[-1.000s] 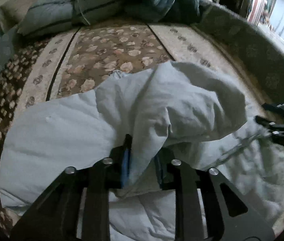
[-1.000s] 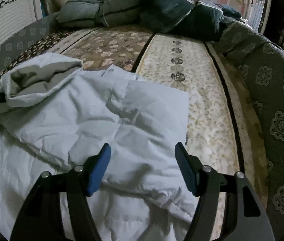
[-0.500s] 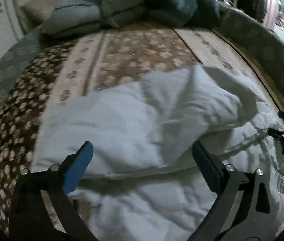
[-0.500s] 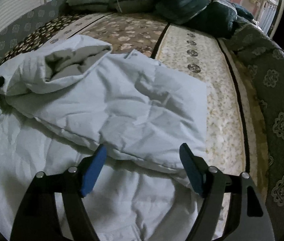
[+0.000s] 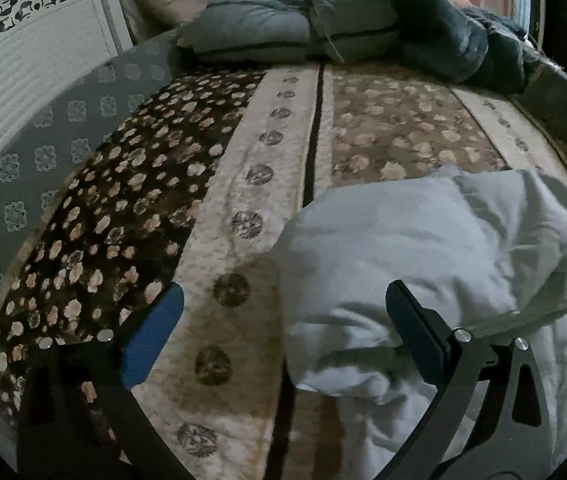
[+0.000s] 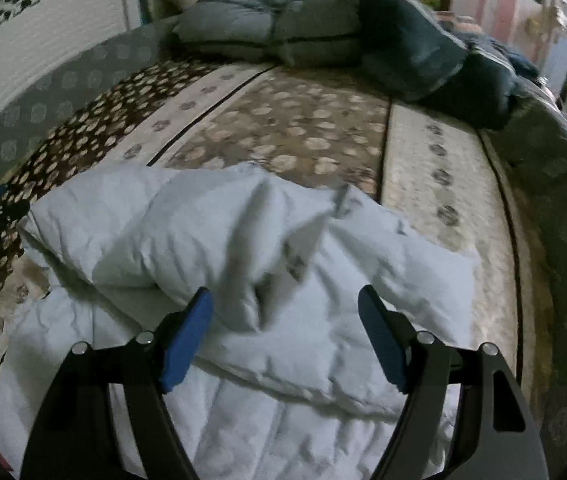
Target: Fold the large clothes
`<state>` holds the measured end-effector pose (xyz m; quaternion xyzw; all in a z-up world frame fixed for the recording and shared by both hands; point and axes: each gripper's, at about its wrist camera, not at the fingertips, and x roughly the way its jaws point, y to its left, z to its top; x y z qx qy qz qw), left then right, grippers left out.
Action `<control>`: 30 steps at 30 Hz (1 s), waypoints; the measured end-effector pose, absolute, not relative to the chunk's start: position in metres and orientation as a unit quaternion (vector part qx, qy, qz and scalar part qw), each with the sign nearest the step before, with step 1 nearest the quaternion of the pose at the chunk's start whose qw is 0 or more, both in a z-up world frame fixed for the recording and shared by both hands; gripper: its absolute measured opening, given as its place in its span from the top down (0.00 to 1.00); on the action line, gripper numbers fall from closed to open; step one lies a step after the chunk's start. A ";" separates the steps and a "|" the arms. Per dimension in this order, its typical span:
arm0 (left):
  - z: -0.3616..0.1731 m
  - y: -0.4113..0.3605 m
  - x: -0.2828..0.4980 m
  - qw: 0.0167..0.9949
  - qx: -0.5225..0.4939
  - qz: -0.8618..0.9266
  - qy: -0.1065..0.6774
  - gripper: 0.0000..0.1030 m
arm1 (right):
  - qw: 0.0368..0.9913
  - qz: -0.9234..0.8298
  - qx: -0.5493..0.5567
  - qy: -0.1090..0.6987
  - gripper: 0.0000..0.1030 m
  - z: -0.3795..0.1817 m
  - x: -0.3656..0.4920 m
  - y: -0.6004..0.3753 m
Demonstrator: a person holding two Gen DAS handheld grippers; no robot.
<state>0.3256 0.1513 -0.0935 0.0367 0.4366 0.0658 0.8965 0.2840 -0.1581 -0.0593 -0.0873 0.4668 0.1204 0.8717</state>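
Your floral bedspread (image 5: 267, 184) carries the white jacket (image 6: 267, 248). Only the right view shows its full folded width. Left gripper (image 5: 283, 320) and right gripper (image 6: 283, 332) gape, holding nothing.

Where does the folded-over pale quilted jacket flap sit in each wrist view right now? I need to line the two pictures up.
Left wrist: the folded flap fills the right half, running under the open left gripper's right finger.
Right wrist: the folded flap lies centre, just beyond the open right gripper.
Shared landmark: the pile of grey-blue and dark bedding at the far end of the bed.
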 end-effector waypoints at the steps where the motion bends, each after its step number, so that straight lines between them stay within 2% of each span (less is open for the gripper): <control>1: -0.097 0.153 0.326 0.895 0.033 0.065 0.441 0.03 | 0.866 0.128 -0.086 0.476 0.29 -0.065 0.288 -0.153; 2: -0.100 0.155 0.327 0.893 0.030 0.064 0.445 0.03 | 0.857 0.139 -0.080 0.489 0.39 -0.072 0.293 -0.149; 3: -0.105 0.154 0.328 0.890 0.026 0.063 0.451 0.03 | 0.846 0.151 -0.072 0.506 0.57 -0.080 0.297 -0.146; 4: -0.109 0.154 0.330 0.887 0.025 0.064 0.456 0.03 | 0.839 0.152 -0.070 0.517 0.64 -0.089 0.302 -0.143; 5: -0.111 0.155 0.330 0.885 0.026 0.067 0.460 0.03 | 0.840 0.149 -0.073 0.516 0.76 -0.093 0.304 -0.144; 6: -0.113 0.154 0.331 0.883 0.028 0.071 0.463 0.03 | 0.845 0.150 -0.074 0.509 0.84 -0.095 0.306 -0.144; 8: -0.111 0.154 0.331 0.882 0.027 0.074 0.464 0.03 | 0.854 0.147 -0.082 0.493 0.90 -0.092 0.308 -0.147; 12: -0.089 0.158 0.327 0.887 0.025 0.082 0.454 0.03 | 0.882 0.116 -0.101 0.446 0.94 -0.066 0.313 -0.167; 18: -0.061 0.152 0.323 0.896 0.006 0.087 0.435 0.03 | 0.911 0.045 -0.086 0.400 0.95 -0.023 0.301 -0.253; 24: -0.068 0.122 0.324 0.888 0.000 0.057 0.457 0.03 | 0.900 0.000 -0.070 0.429 0.95 -0.056 0.244 -0.331; 30: -0.074 0.078 0.326 0.883 0.036 0.028 0.467 0.03 | 0.877 -0.016 -0.046 0.478 0.95 -0.107 0.222 -0.351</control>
